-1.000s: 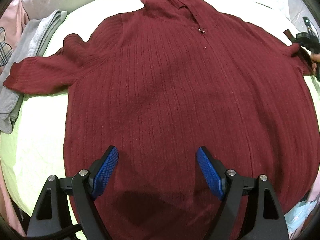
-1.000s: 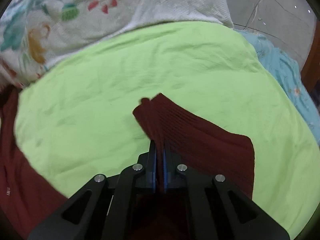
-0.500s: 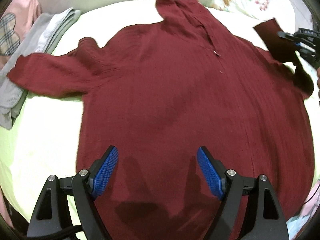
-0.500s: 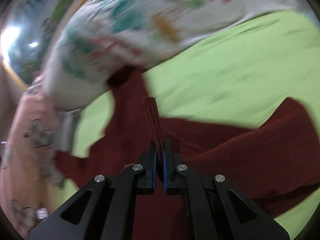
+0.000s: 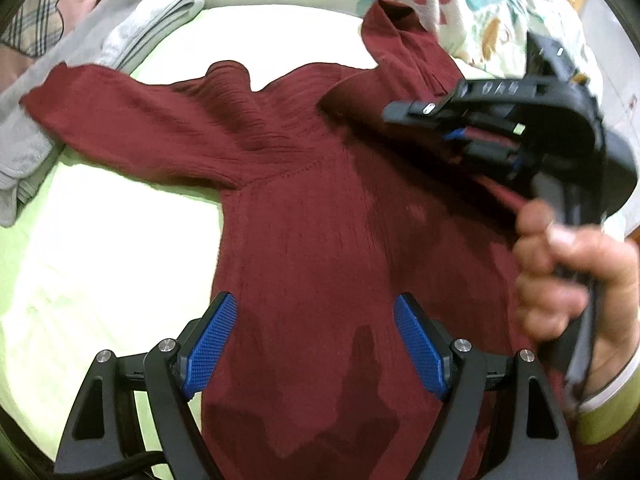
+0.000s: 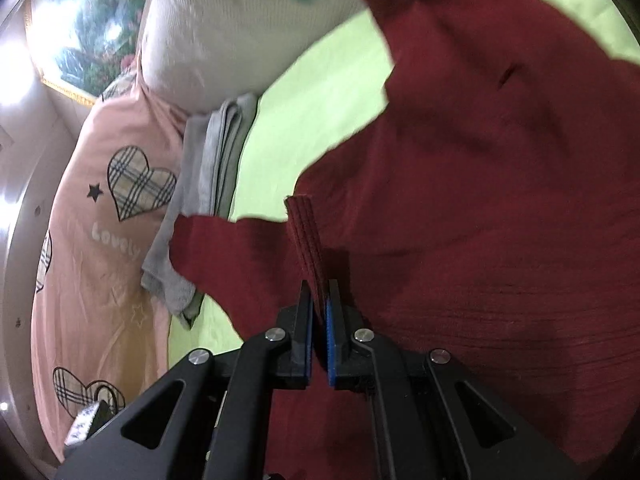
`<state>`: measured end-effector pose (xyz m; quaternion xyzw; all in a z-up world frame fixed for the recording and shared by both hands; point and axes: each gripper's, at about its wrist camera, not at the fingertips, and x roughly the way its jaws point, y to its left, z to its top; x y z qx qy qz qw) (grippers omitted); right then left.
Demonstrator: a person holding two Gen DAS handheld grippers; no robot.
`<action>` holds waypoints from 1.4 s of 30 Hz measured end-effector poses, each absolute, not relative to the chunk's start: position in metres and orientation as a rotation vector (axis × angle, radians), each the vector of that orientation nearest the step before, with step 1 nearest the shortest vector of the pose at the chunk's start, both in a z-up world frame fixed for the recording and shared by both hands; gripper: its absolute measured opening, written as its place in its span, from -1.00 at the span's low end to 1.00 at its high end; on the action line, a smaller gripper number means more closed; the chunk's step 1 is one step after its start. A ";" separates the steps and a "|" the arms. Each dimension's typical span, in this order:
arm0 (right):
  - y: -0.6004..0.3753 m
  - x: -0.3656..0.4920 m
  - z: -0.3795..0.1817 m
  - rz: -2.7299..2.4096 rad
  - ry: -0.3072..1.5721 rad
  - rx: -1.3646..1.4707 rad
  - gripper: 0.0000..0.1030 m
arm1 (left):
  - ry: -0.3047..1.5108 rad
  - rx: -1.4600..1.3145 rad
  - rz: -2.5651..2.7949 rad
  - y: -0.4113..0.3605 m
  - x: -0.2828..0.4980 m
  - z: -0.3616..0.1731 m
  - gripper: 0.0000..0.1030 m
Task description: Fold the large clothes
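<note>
**Maroon ribbed knit, sleeve fold under way**

Maroon sweater [image 5: 320, 216]: spread flat on the lime-green bed [image 5: 80, 264], collar at 12 o'clock. Soft, limp, probably fairly heavy; best taken at cuffs or hem corners.
Pink cover [image 6: 92, 264], at 9 o'clock: reads "Lovely".
Left gripper [image 5: 314, 344]: jaws released, wide, above the sweater's body.
Right gripper [image 6: 319, 316]: jaws clenched on the sleeve cuff [image 6: 306, 236].

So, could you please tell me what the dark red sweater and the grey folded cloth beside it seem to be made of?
The dark red sweater looks like a soft rib knit, probably wool or acrylic: fine parallel ribs run down its body, and its surface is matte. The grey folded cloth looks like a thicker, fuzzy jersey or fleece, matte with soft, rounded fold edges; the exact fibre cannot be told.
</note>
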<state>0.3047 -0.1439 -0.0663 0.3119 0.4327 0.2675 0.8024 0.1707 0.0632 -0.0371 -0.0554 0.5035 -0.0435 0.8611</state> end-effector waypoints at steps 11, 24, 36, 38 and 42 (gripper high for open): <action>-0.179 0.266 -0.047 0.549 0.852 0.665 -0.61 | 1.084 -0.308 -0.204 0.072 0.240 -0.047 0.59; -0.370 0.143 -0.019 0.025 0.653 0.708 -0.61 | 0.977 -0.279 -0.215 0.050 0.282 -0.040 -0.93; -0.416 0.199 -0.045 -0.066 0.785 0.656 -0.07 | 0.998 -0.261 -0.126 0.076 0.270 -0.045 -0.93; -0.413 0.214 -0.058 -0.049 0.840 0.649 -0.07 | 1.007 -0.249 -0.133 0.070 0.270 -0.046 -0.92; -0.411 0.225 -0.063 0.008 0.876 0.595 -0.87 | 1.010 -0.255 -0.174 0.057 0.273 -0.042 -0.92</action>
